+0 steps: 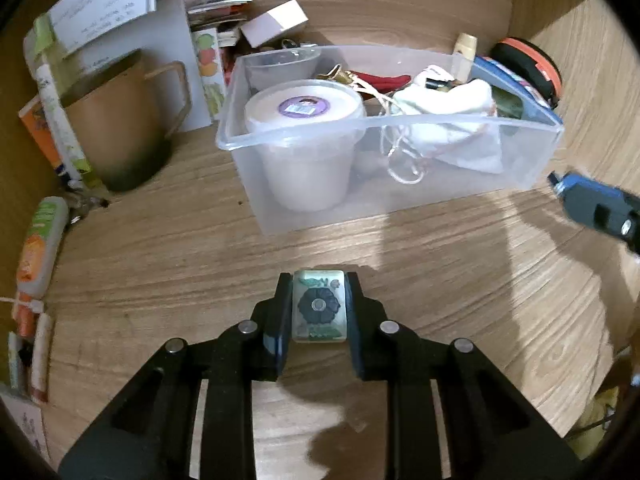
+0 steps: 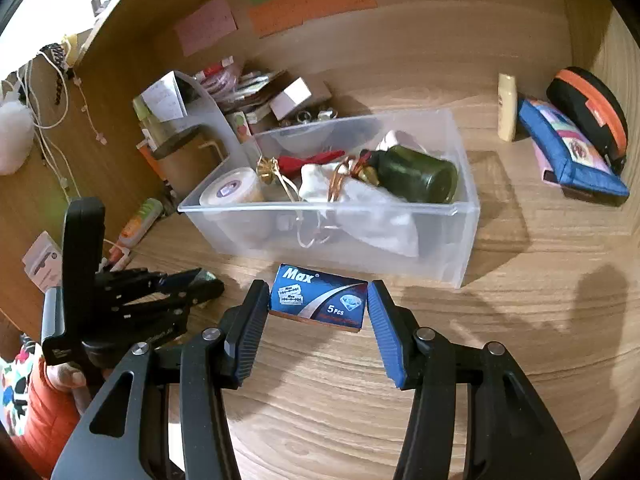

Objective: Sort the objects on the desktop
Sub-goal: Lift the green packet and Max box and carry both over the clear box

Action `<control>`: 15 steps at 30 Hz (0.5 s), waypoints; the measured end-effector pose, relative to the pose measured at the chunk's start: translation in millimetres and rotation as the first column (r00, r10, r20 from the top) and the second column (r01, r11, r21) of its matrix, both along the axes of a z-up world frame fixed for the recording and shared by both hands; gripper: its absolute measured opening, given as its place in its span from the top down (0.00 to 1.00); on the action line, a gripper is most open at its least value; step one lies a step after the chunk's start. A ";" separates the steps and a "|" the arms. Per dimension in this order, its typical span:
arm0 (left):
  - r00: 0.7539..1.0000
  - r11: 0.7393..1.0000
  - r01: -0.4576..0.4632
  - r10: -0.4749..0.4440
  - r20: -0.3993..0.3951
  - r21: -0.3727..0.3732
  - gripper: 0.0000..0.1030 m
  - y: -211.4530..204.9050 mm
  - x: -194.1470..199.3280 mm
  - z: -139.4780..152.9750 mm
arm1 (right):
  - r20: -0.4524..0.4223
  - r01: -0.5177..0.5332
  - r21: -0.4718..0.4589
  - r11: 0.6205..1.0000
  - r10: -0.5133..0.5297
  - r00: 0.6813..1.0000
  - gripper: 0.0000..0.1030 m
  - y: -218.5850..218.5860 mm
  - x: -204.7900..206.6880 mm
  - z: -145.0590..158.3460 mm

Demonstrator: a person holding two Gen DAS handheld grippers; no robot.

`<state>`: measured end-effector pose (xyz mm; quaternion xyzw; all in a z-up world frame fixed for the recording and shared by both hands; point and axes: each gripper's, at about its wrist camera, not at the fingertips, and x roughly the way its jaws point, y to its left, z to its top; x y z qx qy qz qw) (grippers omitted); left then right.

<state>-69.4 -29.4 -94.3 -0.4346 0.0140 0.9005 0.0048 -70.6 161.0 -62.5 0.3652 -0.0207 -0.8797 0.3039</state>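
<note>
My left gripper [image 1: 318,280] is shut on a small rectangular tile [image 1: 319,306] with a dark flower on it, just above the wooden desk and in front of the clear plastic bin [image 1: 384,122]. In the right wrist view, my right gripper [image 2: 318,285] is shut on a blue "Max" razor blade box [image 2: 320,296], with a pad against each short end, close in front of the bin [image 2: 320,209]. The bin holds a white lidded tub [image 1: 304,108], a white cloth pouch [image 1: 448,104], a dark green jar [image 2: 416,176] and red and gold bits. The left gripper [image 2: 200,284] shows at the left in this view.
A brown mug [image 1: 116,120], papers and small boxes [image 1: 276,22] crowd the back left. An orange-green tube [image 1: 40,240] lies at the left edge. A blue pouch [image 2: 568,156], a black-orange round case [image 2: 588,112] and a cream tube [image 2: 507,108] sit at the back right. A hand [image 2: 68,380] in an orange sleeve holds the left gripper.
</note>
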 end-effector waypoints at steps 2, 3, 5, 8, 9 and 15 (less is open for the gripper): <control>1.000 1.000 -0.014 0.015 -0.011 0.025 0.77 -2.1 5.4 3.7 | -0.010 -0.001 -0.008 1.000 0.001 1.000 0.54 2.2 -0.1 3.2; 1.000 0.999 -0.023 0.024 -0.017 0.037 0.77 -2.4 7.6 6.6 | -0.011 -0.004 -0.012 1.000 0.004 1.000 0.54 2.7 -0.7 4.3; 0.999 0.998 -0.034 0.036 -0.039 0.050 0.77 -2.8 12.5 14.4 | -0.017 -0.009 -0.018 1.000 0.009 1.000 0.54 4.0 -1.9 7.0; 0.992 0.999 -0.042 0.044 -0.117 0.019 0.77 1.6 20.7 34.5 | -0.022 -0.016 -0.028 0.999 0.015 1.000 0.54 5.1 -3.4 10.8; 0.989 0.999 -0.047 0.048 -0.139 0.005 0.77 2.5 22.1 40.3 | -0.026 -0.016 -0.031 0.999 0.015 1.000 0.54 5.8 -3.8 12.4; 0.978 0.998 -0.048 0.055 -0.201 0.041 0.77 -2.3 19.0 71.2 | -0.070 -0.012 -0.052 0.999 0.008 0.997 0.54 14.8 -7.3 31.0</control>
